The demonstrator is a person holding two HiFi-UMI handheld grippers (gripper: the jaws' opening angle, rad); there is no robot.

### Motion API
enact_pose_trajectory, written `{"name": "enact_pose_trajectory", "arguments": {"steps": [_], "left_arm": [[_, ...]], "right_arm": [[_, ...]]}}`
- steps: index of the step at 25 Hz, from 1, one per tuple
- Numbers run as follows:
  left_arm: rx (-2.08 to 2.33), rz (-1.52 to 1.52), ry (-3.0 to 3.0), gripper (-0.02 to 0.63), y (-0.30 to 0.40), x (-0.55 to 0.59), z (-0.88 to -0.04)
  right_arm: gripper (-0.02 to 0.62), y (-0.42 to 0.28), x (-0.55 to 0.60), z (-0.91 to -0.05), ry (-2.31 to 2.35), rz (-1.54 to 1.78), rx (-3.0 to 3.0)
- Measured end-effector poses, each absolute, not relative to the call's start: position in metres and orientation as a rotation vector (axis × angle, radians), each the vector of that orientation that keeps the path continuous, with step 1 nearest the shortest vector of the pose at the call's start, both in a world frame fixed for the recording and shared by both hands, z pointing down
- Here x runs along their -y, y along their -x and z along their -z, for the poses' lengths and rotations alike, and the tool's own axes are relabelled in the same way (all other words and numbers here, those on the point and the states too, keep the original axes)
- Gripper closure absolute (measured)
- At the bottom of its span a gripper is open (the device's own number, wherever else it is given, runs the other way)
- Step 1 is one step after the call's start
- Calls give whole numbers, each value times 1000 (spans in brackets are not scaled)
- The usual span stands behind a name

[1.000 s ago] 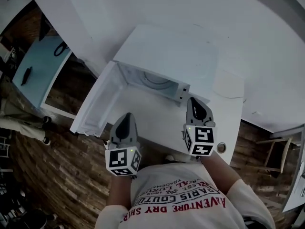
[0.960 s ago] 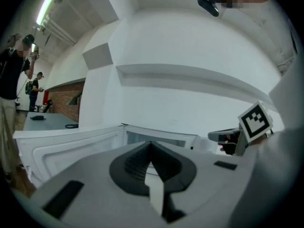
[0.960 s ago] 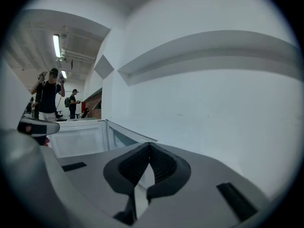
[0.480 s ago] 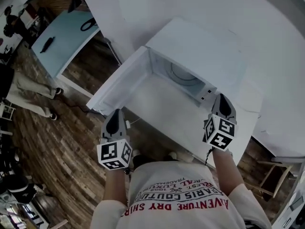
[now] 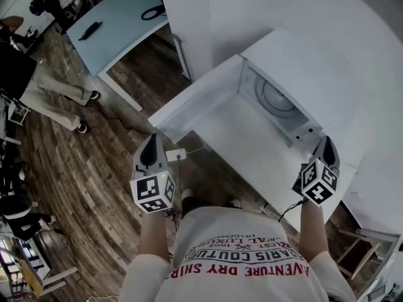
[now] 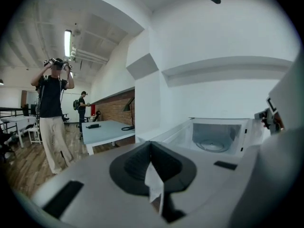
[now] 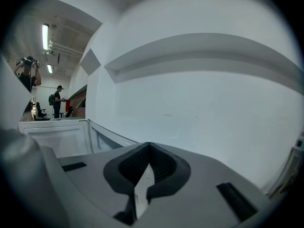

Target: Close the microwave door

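The white microwave (image 5: 315, 74) stands on a white table (image 5: 252, 153) against the wall. Its door (image 5: 198, 99) is swung wide open to the left, and the cavity with the round turntable (image 5: 277, 99) shows. My left gripper (image 5: 151, 146) hangs over the wooden floor just below the door's free edge, apart from it, shut and empty. My right gripper (image 5: 327, 146) sits at the table's right end beside the microwave's control side, also shut and empty. The left gripper view looks at the open cavity (image 6: 216, 137) and door (image 6: 166, 133). In the right gripper view the microwave (image 7: 95, 137) lies left.
A light blue table (image 5: 116, 21) with black items stands at the upper left. People stand on the wooden floor (image 5: 82, 168) at far left; one person (image 6: 52, 113) shows in the left gripper view. A white plug (image 5: 175, 155) with a cable lies near the left gripper.
Both grippers have spread apart: the left one moved off the table to below the door's free edge, the right one moved to the table's right end. The head view swung left.
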State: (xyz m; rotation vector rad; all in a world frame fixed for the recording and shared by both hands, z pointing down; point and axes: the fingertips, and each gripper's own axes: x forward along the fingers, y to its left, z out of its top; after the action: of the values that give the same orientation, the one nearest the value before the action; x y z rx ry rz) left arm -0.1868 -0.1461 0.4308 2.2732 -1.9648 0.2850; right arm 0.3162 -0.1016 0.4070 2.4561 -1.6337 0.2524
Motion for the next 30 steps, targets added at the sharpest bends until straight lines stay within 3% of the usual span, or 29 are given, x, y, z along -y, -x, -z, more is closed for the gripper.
{"name": "enact_pose_trajectory", "arguments": {"steps": [11, 20, 30], "left_arm": [[1906, -306, -2337, 600, 242, 193, -440], [1703, -124, -2295, 600, 240, 210, -450], [1583, -189, -2342, 600, 197, 182, -465]], "right_arm": [[589, -310, 99, -403, -2538, -253, 1506], [589, -306, 103, -403, -2580, -276, 1463], [589, -310, 101, -403, -2598, -285, 1506]]}}
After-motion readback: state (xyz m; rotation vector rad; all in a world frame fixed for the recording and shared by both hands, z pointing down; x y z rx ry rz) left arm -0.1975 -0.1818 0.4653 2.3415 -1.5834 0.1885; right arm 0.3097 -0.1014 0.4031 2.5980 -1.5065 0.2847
